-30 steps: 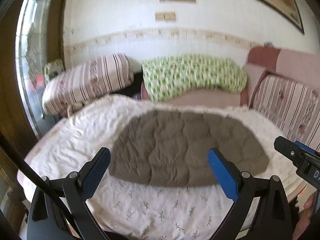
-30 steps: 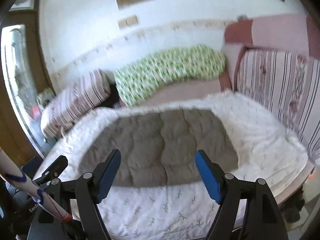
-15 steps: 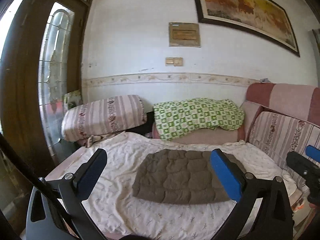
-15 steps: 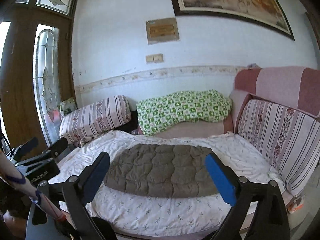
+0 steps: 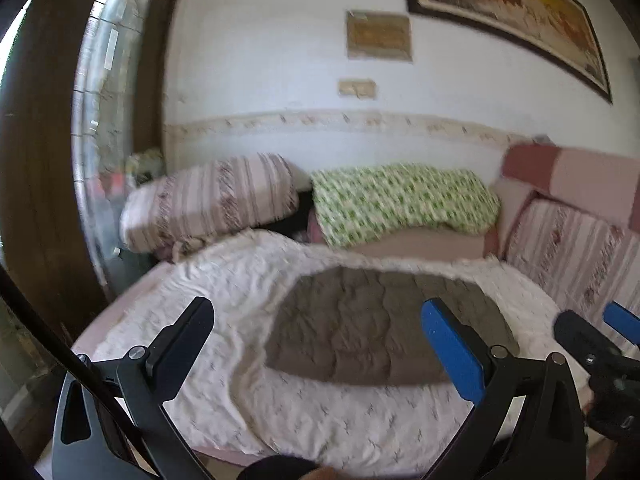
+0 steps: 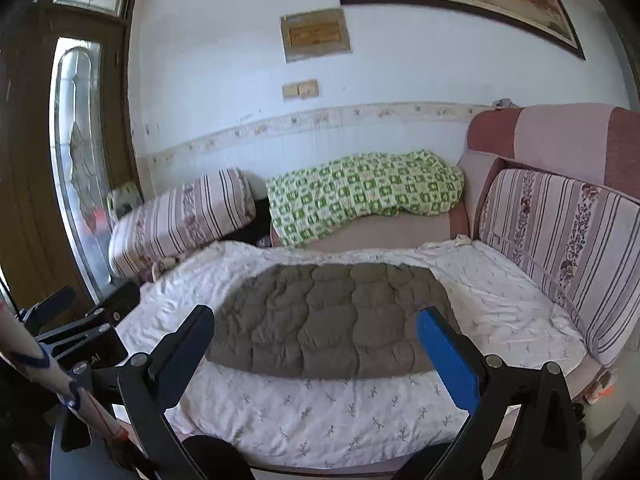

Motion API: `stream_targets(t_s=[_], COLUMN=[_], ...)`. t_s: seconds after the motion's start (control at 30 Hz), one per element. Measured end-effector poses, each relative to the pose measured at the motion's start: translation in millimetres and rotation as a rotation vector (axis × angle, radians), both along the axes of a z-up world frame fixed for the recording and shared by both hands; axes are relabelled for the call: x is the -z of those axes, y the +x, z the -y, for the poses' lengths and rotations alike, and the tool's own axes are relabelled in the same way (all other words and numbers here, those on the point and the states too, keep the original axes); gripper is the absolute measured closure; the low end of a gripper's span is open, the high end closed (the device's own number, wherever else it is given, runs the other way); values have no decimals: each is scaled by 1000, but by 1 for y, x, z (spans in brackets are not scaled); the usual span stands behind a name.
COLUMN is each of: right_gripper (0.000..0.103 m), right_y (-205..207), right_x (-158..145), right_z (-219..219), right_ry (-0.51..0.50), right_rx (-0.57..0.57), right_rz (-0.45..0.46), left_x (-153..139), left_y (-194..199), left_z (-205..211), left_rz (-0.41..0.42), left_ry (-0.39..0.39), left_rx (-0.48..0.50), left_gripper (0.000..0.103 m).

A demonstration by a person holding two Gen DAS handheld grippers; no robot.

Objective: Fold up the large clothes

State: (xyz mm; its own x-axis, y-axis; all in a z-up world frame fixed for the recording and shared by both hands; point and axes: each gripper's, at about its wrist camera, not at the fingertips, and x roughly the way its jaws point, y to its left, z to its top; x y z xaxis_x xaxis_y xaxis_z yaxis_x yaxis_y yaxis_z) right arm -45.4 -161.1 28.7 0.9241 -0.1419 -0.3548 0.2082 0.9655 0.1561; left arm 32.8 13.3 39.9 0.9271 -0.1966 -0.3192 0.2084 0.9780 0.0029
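A grey-brown quilted garment [image 5: 380, 320] [image 6: 320, 312] lies folded into a flat rounded pad on the white sprigged sheet [image 6: 320, 412] of a sofa bed. My left gripper [image 5: 316, 306] hovers in front of it, well back from it. Its black and blue fingers [image 5: 452, 348] stand wide apart with nothing between them. My right gripper [image 6: 316, 314] is also held back from the garment, open and empty. Each gripper shows at the edge of the other's view: the right gripper [image 5: 592, 348] and the left gripper [image 6: 80, 332]. Neither touches the cloth.
A striped bolster [image 6: 180, 220] and a green checked blanket [image 6: 360, 192] lie at the back against the wall. A striped back cushion [image 6: 560, 248] lines the right side. A wooden door with glass [image 6: 76, 160] stands on the left. An orange shoe [image 6: 600, 392] is on the floor.
Both grippers have drawn back and up from the garment, which now looks smaller and farther off. The right gripper's fingers have spread wider. The garment has not moved.
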Motion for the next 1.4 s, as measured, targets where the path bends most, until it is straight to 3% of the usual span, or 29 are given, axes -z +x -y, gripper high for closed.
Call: stream_targets(t_s=[0.27,0.47,0.8,1.4], right_gripper=[0,0,0,0], right_y=[37,55,77,86], right_x=[29,44,62,72], right_z=[5,11,6,8], right_ry=[-15,-6,-17,-23], right_rx=[13,36,30,41], right_rz=[-57,-96,-150,-176], left_x=[34,56,77,89], left_y=[34,62,84,89], left_z=[16,21,22,32], left_rz=[-8,-120,-180,-206], left_ry=[103,117,121,142], left_rx=[-165,-110,-90,-40], left_gripper=[0,0,0,0])
